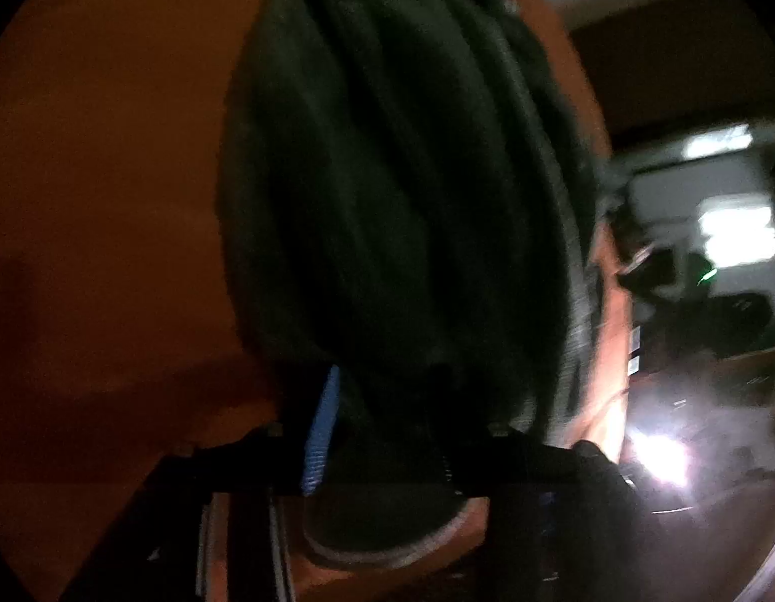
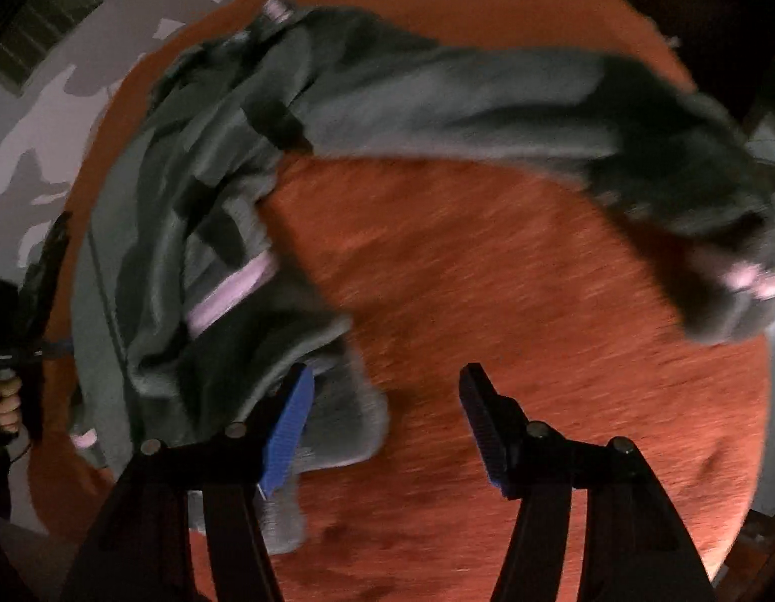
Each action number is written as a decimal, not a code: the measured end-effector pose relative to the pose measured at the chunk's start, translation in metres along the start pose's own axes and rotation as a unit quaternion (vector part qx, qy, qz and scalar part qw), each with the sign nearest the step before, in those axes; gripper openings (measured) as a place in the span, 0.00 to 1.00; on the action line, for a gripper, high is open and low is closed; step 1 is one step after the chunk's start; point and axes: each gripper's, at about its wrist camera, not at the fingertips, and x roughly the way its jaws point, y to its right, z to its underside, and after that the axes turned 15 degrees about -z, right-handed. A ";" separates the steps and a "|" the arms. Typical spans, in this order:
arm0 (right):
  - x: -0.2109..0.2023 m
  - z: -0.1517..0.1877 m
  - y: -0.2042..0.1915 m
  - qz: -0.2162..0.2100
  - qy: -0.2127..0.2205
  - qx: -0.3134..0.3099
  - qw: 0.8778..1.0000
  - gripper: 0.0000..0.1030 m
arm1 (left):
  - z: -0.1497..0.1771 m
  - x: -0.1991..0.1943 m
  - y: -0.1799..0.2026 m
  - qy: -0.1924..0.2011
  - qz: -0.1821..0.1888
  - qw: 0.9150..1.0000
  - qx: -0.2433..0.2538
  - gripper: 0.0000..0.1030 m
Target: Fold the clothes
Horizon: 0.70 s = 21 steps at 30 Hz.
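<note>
Looking down through the right wrist view, I see the round orange table filling most of the picture, with the grey-green garment heaped along its left side, pale pink trim showing among the folds. One sleeve stretches across the far side to the right edge, lifted and blurred at its cuff, which I judge means it is being swung over for a fold. My right tongs stand wide over bare table with nothing between them, the left blue pad just beside the garment's near hem, probably placed to take that edge next. In the left wrist view dark cloth hangs close before the lens and runs down into my left tongs; the picture is too dark and blurred to tell whether they grip it
</note>
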 end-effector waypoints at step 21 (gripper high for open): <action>0.003 -0.007 0.011 0.041 0.020 0.020 0.999 0.58 | -0.077 -0.161 -0.122 0.138 -0.419 0.890 -0.114 0.02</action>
